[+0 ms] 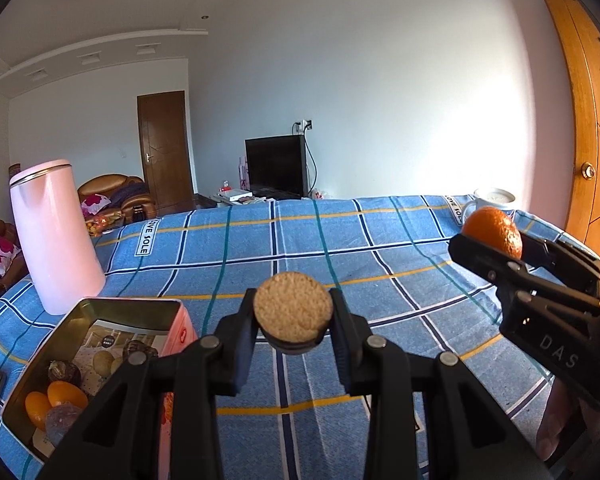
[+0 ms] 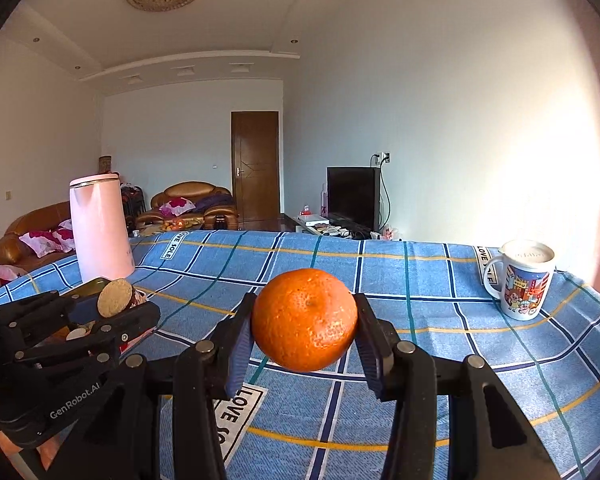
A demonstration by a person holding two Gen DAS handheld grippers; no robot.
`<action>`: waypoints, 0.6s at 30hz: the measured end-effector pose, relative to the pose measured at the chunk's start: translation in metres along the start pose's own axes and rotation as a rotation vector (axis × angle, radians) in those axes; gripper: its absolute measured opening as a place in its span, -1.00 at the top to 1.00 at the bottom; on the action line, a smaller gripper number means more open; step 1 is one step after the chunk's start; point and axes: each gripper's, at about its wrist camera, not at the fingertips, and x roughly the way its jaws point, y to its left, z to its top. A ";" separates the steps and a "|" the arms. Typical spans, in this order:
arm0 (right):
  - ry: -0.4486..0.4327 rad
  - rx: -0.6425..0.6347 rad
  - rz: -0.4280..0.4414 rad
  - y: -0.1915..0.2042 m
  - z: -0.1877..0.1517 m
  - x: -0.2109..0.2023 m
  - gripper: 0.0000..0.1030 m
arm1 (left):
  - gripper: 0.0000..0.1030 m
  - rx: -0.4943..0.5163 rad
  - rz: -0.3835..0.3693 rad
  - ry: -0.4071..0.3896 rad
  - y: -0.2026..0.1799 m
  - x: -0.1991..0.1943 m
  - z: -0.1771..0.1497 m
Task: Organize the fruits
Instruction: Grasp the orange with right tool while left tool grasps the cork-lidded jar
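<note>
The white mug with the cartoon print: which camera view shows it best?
The right wrist view. There the mug stands whole on the blue cloth, handle and print clear. In the left wrist view only its top shows, behind the orange.

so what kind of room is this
Most likely a home living room: brown leather sofas with floral cushions and a television stand behind a table under a blue checked cloth, which carries a pink kettle and a mug.

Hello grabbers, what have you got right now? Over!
Left gripper shut on round cut-faced fruit. Right gripper shut on orange. Both above the cloth; tin lower left already holds fruit. Nothing blocking.
</note>
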 end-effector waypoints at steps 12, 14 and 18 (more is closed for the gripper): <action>-0.056 -0.021 0.005 0.013 0.000 -0.015 0.06 | 0.32 -0.020 -0.005 0.000 0.013 -0.008 -0.004; -0.051 -0.014 0.018 0.017 0.000 -0.014 0.06 | 0.32 -0.027 -0.002 0.001 0.019 -0.011 -0.005; -0.037 -0.007 0.050 0.030 0.003 -0.012 0.06 | 0.32 -0.046 0.009 -0.002 0.031 -0.019 -0.006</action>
